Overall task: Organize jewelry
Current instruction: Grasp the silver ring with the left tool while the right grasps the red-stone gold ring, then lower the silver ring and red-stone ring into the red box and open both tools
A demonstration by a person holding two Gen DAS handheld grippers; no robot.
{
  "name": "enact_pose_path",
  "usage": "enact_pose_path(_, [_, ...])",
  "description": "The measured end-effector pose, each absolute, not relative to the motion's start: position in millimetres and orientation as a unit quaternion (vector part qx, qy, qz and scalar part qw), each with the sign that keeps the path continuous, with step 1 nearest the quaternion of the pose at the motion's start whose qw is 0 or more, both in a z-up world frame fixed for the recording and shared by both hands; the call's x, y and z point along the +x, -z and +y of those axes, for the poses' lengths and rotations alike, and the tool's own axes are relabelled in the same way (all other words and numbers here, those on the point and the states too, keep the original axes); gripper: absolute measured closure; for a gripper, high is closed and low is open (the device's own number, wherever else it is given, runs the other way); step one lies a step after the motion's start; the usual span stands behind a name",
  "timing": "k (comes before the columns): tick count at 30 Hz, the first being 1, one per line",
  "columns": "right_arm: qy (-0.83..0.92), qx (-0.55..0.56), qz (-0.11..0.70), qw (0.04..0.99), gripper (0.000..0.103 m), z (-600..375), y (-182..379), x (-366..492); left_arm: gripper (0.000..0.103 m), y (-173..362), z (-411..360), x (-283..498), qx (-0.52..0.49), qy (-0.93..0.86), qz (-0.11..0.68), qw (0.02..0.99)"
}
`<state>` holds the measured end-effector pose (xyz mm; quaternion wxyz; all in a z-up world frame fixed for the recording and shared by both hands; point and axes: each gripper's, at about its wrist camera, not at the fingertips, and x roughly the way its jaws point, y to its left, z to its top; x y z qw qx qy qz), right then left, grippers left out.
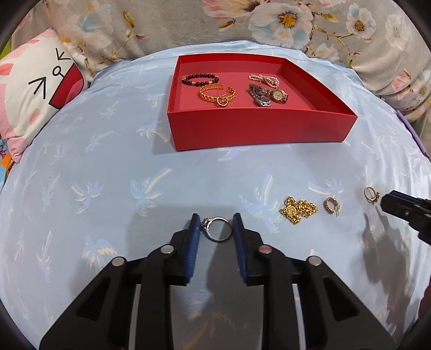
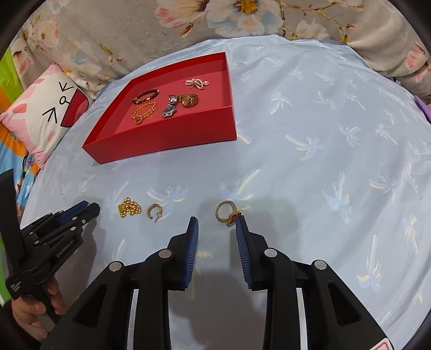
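Note:
A red tray (image 1: 258, 129) on the light blue cloth holds a dark bead bracelet (image 1: 200, 79), a gold bangle (image 1: 217, 93), a pearl piece (image 1: 265, 79) and watches (image 1: 266, 95); the tray also shows in the right wrist view (image 2: 167, 140). My left gripper (image 1: 216, 224) is open, its pads on either side of a silver ring (image 1: 217, 228) lying on the cloth. My right gripper (image 2: 216, 228) is open just in front of a gold ring with a red stone (image 2: 227, 214), which lies near its right pad. A gold chain (image 1: 297, 210) and a gold hoop earring (image 1: 330, 205) lie between the grippers.
A cartoon pillow (image 1: 35, 88) lies at the left. A floral blanket (image 1: 242, 24) runs along the back. The right gripper's tip (image 1: 404, 208) shows at the right edge of the left wrist view, and the left gripper (image 2: 54, 237) at the left of the right wrist view.

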<state>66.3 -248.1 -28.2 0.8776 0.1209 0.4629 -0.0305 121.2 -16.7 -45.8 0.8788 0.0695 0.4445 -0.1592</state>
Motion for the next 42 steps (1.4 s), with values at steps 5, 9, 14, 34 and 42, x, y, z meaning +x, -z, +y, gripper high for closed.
enact_pose_path(5, [0.034,0.114,0.464,0.878,0.074,-248.4,32.2,73.5,0.079,44.6,-10.3,122.7,0.048,0.169,0.452,0.874])
enact_pose_path(9, [0.036,0.111,0.465,0.877,0.074,-248.7,35.0,74.9,0.079,44.5,-6.2,121.6,0.043,0.173,0.453,0.873])
enact_pose_path(14, [0.038,0.107,0.467,0.877,0.074,-249.0,38.3,77.2,0.079,42.8,-1.5,120.8,0.029,0.181,0.459,0.869])
enact_pose_path(34, [0.037,0.112,0.472,0.874,0.091,-252.5,46.6,78.7,0.079,35.0,0.9,116.8,0.023,0.182,0.456,0.871])
enact_pose_path(42, [0.035,0.119,0.468,0.875,0.096,-252.7,41.9,77.6,0.079,32.2,0.5,115.6,0.02,0.184,0.454,0.872])
